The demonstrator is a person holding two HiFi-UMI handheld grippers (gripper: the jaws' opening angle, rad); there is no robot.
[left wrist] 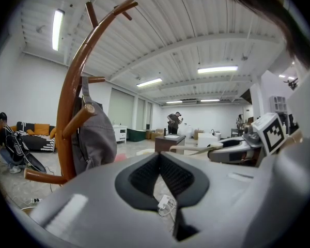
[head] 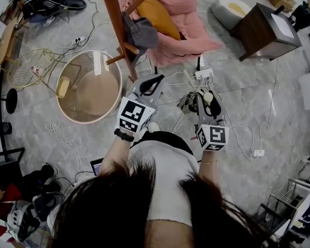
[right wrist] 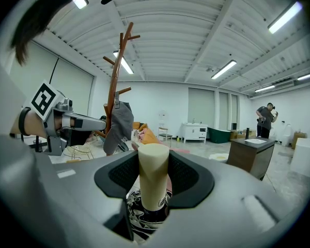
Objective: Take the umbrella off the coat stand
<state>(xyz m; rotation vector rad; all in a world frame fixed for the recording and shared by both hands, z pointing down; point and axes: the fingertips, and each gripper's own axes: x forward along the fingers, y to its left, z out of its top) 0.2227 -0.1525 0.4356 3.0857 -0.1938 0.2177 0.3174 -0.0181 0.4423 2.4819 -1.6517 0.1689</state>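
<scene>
The folded umbrella has a cream cylindrical handle [right wrist: 153,174] and black-and-white patterned fabric [right wrist: 144,217]. My right gripper [right wrist: 154,177] is shut on that handle, away from the stand. From above, the umbrella [head: 195,102] sits in the right gripper [head: 207,99], to the right of the stand. The brown wooden coat stand [head: 113,14] [left wrist: 71,87] [right wrist: 115,79] carries a grey bag [head: 142,34] [left wrist: 95,138] [right wrist: 119,125] on a peg. My left gripper [head: 157,79] [left wrist: 159,157] is near the stand, its pad tips together, holding nothing.
A round wooden-rimmed table [head: 90,87] and a wire side table [head: 31,68] stand left of the coat stand. A pink blanket with an orange cushion [head: 165,19], a dark cabinet [head: 263,30] and a power strip with cables [head: 202,74] lie ahead. A person [right wrist: 266,119] stands far off.
</scene>
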